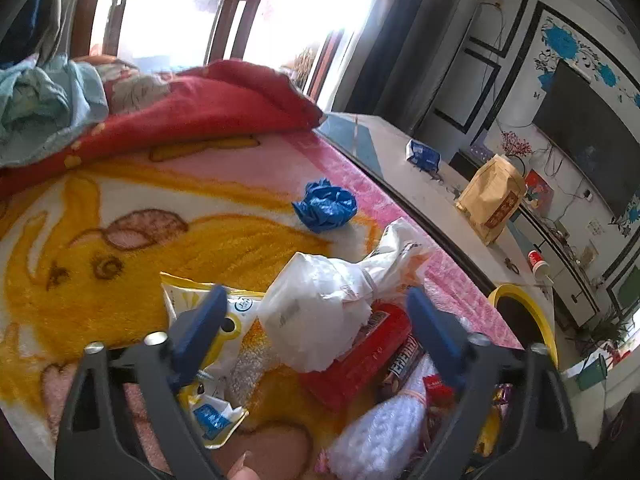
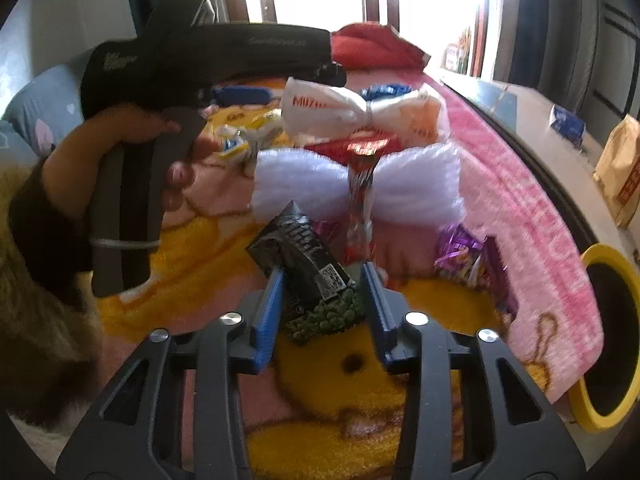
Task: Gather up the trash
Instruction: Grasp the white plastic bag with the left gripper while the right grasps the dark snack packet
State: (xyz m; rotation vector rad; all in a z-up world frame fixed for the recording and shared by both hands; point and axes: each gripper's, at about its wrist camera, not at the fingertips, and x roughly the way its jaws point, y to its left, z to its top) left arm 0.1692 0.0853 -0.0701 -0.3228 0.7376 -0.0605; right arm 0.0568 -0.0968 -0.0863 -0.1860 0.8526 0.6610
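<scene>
Right gripper (image 2: 322,280): clamped on a black snack wrapper (image 2: 308,264), pea-printed end nearest the camera. Beyond the fingers, a red candy wrapper (image 2: 358,200) across a white foam bundle (image 2: 416,184); right of them, a yellow-rimmed bin (image 2: 592,264). Left gripper (image 1: 316,312): spread wide, grasping nothing, straddling a knotted white plastic bag (image 1: 320,308); blue crumpled bag (image 1: 326,206) farther ahead on the blanket (image 1: 120,200).

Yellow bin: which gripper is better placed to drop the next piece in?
Right, probably. The right gripper already brackets the black snack wrapper, and the yellow bin sits on its side. The left gripper is open over the white plastic bag, gripping nothing.
</scene>
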